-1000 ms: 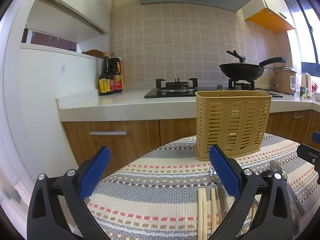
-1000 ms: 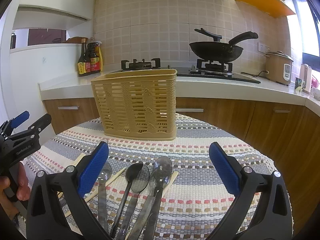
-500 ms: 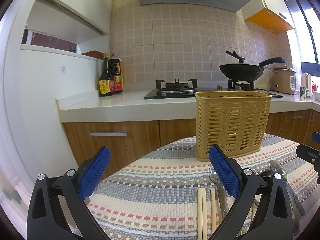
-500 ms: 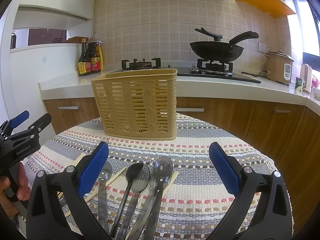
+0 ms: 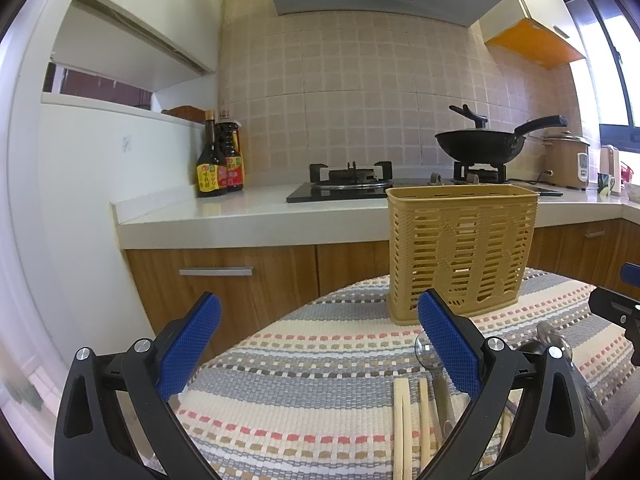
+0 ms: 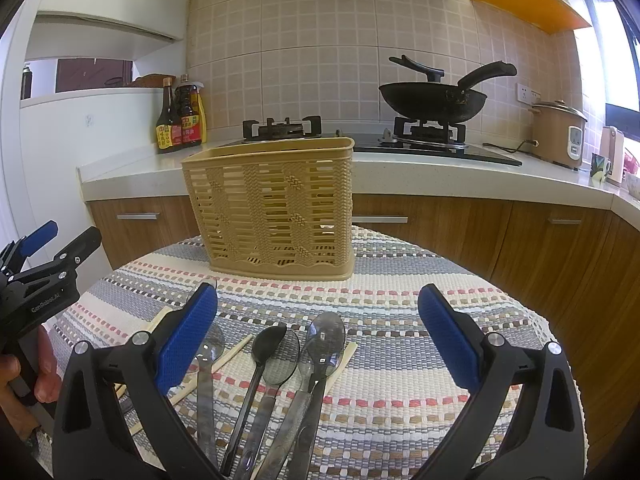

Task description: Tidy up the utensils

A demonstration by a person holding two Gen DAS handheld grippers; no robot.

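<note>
Right wrist view puts the utensils just below my right gripper [image 6: 318, 336]: several metal spoons [image 6: 324, 340], 1 black spoon [image 6: 269, 342] and pale wooden chopsticks [image 6: 230, 358] lie side by side on the striped woven tablecloth [image 6: 400, 320], bowls pointing toward the tan perforated plastic utensil basket [image 6: 276, 208]. That basket stands upright at the far edge of the cloth, apart from the utensils, and I see nothing in it. My right gripper's blue-padded fingers [image 6: 188, 340] are spread wide and grip nothing. At the left edge my left gripper [image 6: 44, 268] shows as a black frame, with part of my hand [image 6: 24, 376] around its handle.

From the left wrist view, my left gripper [image 5: 318, 342] is likewise spread apart and empty, hovering over bare cloth left of the utensils. 2 chopsticks [image 5: 402, 420] and a metal spoon [image 5: 426, 350] lie beside its right finger [image 5: 448, 344].

Behind the table runs a white countertop [image 5: 240, 216] with 2 dark sauce bottles [image 5: 218, 160], a black gas hob [image 5: 348, 184], a black wok [image 5: 480, 144] and a brown rice cooker [image 5: 566, 160].
</note>
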